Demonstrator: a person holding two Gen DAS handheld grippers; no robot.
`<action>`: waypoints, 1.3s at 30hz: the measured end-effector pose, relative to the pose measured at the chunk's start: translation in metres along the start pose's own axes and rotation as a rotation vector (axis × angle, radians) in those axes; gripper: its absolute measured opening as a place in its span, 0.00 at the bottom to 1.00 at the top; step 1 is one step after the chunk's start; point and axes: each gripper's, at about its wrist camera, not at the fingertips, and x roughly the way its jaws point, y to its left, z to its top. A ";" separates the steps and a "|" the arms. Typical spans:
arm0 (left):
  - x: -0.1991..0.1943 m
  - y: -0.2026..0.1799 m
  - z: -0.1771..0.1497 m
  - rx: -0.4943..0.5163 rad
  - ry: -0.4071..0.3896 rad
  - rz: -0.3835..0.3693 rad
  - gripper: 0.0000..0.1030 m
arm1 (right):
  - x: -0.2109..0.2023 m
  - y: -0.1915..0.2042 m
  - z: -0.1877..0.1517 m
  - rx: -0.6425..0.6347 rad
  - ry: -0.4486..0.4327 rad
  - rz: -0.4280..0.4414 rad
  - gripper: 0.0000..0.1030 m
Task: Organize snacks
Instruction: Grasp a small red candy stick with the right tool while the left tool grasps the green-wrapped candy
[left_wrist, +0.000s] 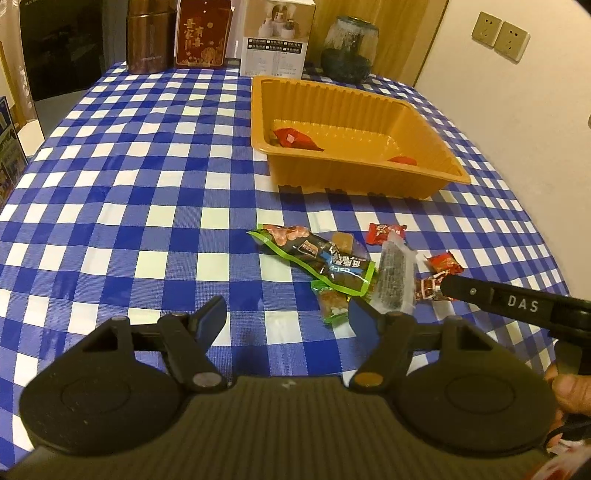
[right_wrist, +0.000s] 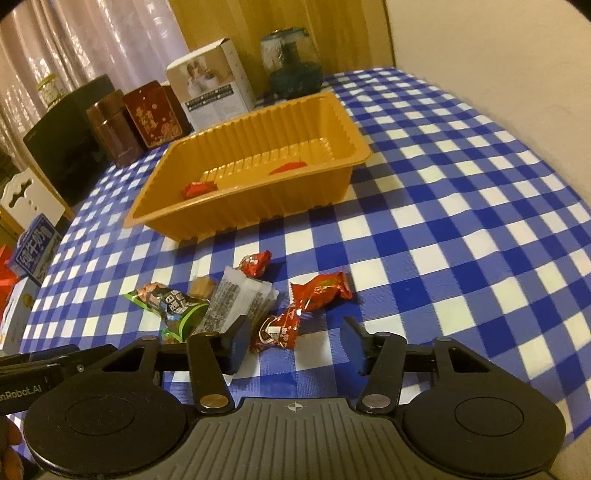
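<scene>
The right claw (right_wrist: 295, 341) stands spread, pinching nothing, with the crinkled red-and-brown candy wrapper (right_wrist: 275, 330) lying on the tabletop (right_wrist: 461, 240) between its pads, nearer the left one. To take it cleanly, I judge the pads should straddle the wrapper's middle and close low, clear of the clear-film seaweed bar (right_wrist: 236, 299) just beside it. The left claw (left_wrist: 286, 317) is also spread and empty, near the small green-edged packet (left_wrist: 332, 301). Further out lie the long green-and-black snack pouch (left_wrist: 314, 254), a tan caramel (right_wrist: 202, 286) and two red candies (right_wrist: 321, 290). Beyond stands the ribbed orange plastic tray (right_wrist: 325, 192), already holding red sweets.
</scene>
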 end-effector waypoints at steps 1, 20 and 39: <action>0.001 0.000 0.000 0.000 0.002 0.001 0.68 | 0.004 0.001 0.000 -0.002 0.006 0.006 0.47; 0.018 -0.004 -0.003 -0.002 0.030 -0.012 0.68 | 0.025 0.015 0.000 -0.048 0.031 -0.005 0.17; 0.052 -0.027 0.002 0.021 0.044 -0.060 0.38 | 0.004 -0.002 0.003 -0.017 -0.008 -0.047 0.17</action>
